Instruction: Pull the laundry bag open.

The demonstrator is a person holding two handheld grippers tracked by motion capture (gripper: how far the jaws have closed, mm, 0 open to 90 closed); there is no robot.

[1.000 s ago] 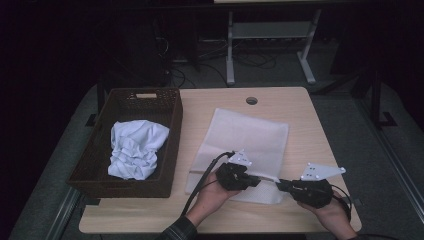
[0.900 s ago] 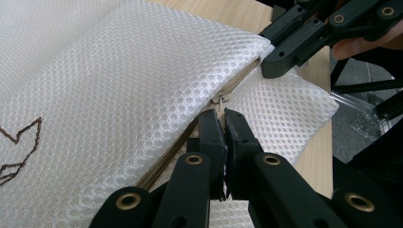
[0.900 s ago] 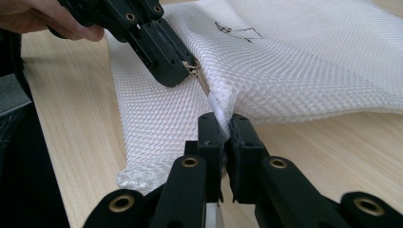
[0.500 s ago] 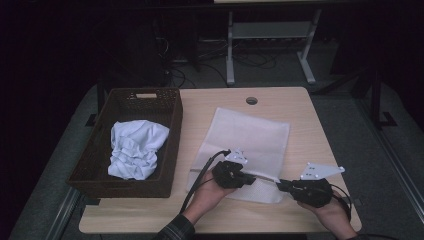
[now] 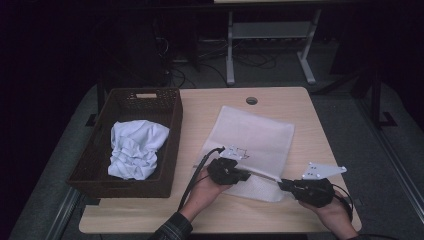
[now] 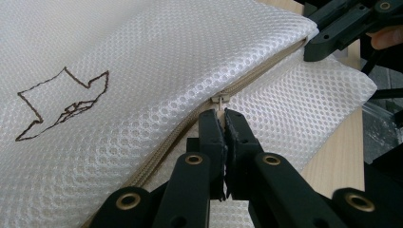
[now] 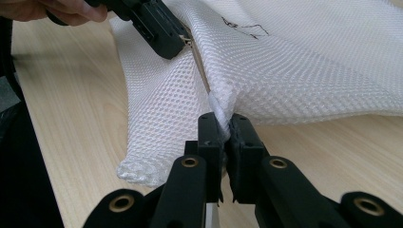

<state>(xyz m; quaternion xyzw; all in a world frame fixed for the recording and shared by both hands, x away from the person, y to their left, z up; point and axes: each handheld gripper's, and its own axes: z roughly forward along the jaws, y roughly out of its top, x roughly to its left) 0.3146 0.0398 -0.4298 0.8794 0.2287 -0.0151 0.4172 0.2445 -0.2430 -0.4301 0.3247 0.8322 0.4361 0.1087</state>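
A light wooden table [image 5: 300,115] is standing in a dark room, carrying a dark woven basket [image 5: 95,165] with a crumpled white cloth [image 5: 134,149]. The white mesh zipper bag [image 5: 252,137] is lying flat beside it. The left gripper [image 6: 223,124] is pinching its small zipper pull [image 6: 219,100], while the right gripper [image 7: 223,127] is clamping the bag's near corner.

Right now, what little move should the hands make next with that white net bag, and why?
Probably the left gripper should slide the zipper pull along the beige zipper, away from the right gripper. Its fingers are shut on the pull, and the right gripper is shut on the end of the mesh bag, holding it taut. Clothes wait in the basket.
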